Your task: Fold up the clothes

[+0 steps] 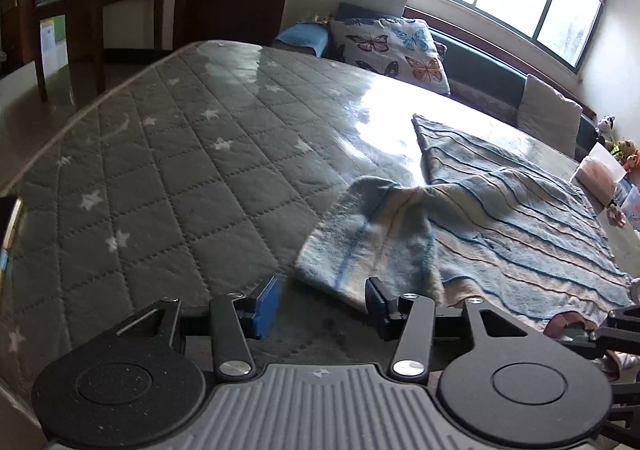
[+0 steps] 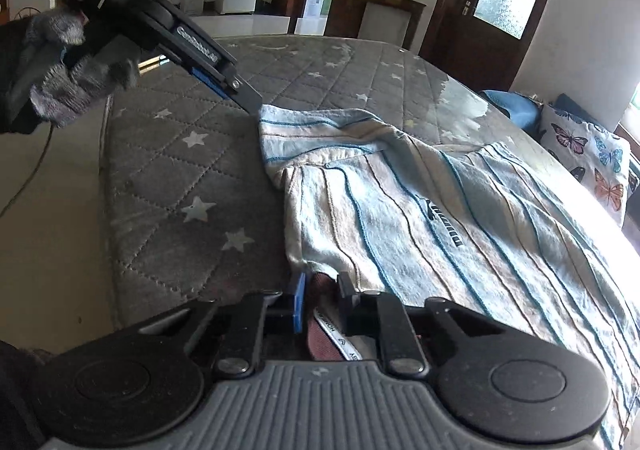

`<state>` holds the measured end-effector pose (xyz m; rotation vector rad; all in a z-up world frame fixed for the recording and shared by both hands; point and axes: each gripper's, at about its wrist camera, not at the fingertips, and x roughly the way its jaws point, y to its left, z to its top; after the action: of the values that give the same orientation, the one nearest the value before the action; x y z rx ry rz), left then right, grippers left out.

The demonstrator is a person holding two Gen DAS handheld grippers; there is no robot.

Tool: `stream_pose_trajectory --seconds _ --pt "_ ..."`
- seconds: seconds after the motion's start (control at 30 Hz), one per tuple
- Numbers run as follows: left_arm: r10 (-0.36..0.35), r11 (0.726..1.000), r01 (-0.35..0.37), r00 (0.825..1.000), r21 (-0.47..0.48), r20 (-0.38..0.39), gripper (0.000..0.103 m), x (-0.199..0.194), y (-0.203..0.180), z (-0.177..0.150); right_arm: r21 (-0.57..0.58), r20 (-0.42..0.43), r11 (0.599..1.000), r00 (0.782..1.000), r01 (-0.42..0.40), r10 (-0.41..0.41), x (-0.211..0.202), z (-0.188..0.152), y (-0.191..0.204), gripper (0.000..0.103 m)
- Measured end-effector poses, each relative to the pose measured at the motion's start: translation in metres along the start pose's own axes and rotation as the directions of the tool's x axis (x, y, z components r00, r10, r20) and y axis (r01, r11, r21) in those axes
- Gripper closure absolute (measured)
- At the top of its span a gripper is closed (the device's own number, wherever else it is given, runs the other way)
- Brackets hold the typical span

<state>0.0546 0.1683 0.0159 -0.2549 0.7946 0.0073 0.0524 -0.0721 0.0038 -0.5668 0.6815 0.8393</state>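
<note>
One word, "GenRobot.AI", shows on the left claw (image 2: 244,98) beside the striped shirt (image 2: 440,210).

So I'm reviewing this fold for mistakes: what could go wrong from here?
The left gripper is open at the sleeve edge, and might catch only one layer or the quilted cover. The right gripper seems to pinch just the collar, so lifting could bunch the striped shirt.
</note>
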Motion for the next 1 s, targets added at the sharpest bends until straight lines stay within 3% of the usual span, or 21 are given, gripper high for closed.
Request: stream_pose_trajectory --seconds 0.13,0.17,0.23,0.27,0.43,0.53,0.6,0.7,0.77,0.87,1.0 --pt "0.002 1.000 -0.002 1.000 -0.013 -0.016 0.057 0.013 -0.004 0.002 0.001 -0.001 1.000 1.000 -0.007 0.007 -0.005 -0.002 0.001 0.091" --pt "0.001 1.000 -0.001 1.000 -0.018 -0.023 0.075 0.017 -0.003 0.003 0.002 -0.002 1.000 1.000 -0.009 0.009 -0.007 -0.002 0.001 0.092" --pt "0.007 0.999 -0.009 0.999 -0.032 -0.038 0.095 0.024 -0.002 0.002 -0.004 -0.002 1.000 1.000 -0.013 0.013 -0.010 -0.003 0.002 0.094" --pt "0.013 0.999 -0.014 0.999 -0.035 -0.031 0.099 0.025 -0.001 0.002 -0.010 -0.003 1.000 1.000 -0.015 0.015 -0.012 -0.004 0.003 0.094" --pt "0.036 0.998 -0.035 0.999 -0.049 0.009 0.102 0.016 0.005 0.003 -0.028 0.003 1.000 1.000 -0.011 0.011 -0.018 -0.005 0.007 0.096" --pt "0.042 0.998 -0.040 0.999 -0.053 0.031 0.102 0.008 0.006 0.004 -0.013 0.017 1.000 1.000 -0.014 0.015 -0.020 -0.002 0.005 0.091" --pt "0.044 0.998 -0.042 0.998 -0.045 0.042 0.102 0.003 0.004 0.005 -0.022 0.033 1.000 0.999 -0.002 0.002 -0.020 0.000 0.007 0.076" --pt "0.051 0.998 -0.049 0.998 -0.029 0.048 0.102 0.000 -0.001 0.004 -0.030 0.043 1.000 0.999 -0.006 0.007 -0.017 0.001 0.009 0.069" --pt "0.052 0.998 -0.051 0.997 -0.030 0.050 0.102 -0.001 -0.002 0.004 -0.021 0.040 0.999 0.999 -0.030 0.031 -0.015 0.001 0.010 0.072" --pt "0.074 0.997 -0.072 0.996 -0.025 0.056 0.102 -0.005 -0.001 0.003 -0.007 0.035 0.998 0.997 -0.067 0.067 -0.012 0.000 0.011 0.094" --pt "0.118 0.993 -0.118 0.993 -0.021 0.028 0.102 -0.009 0.008 0.002 0.011 0.030 0.993 0.993 -0.115 0.115 -0.008 -0.002 0.013 0.095"
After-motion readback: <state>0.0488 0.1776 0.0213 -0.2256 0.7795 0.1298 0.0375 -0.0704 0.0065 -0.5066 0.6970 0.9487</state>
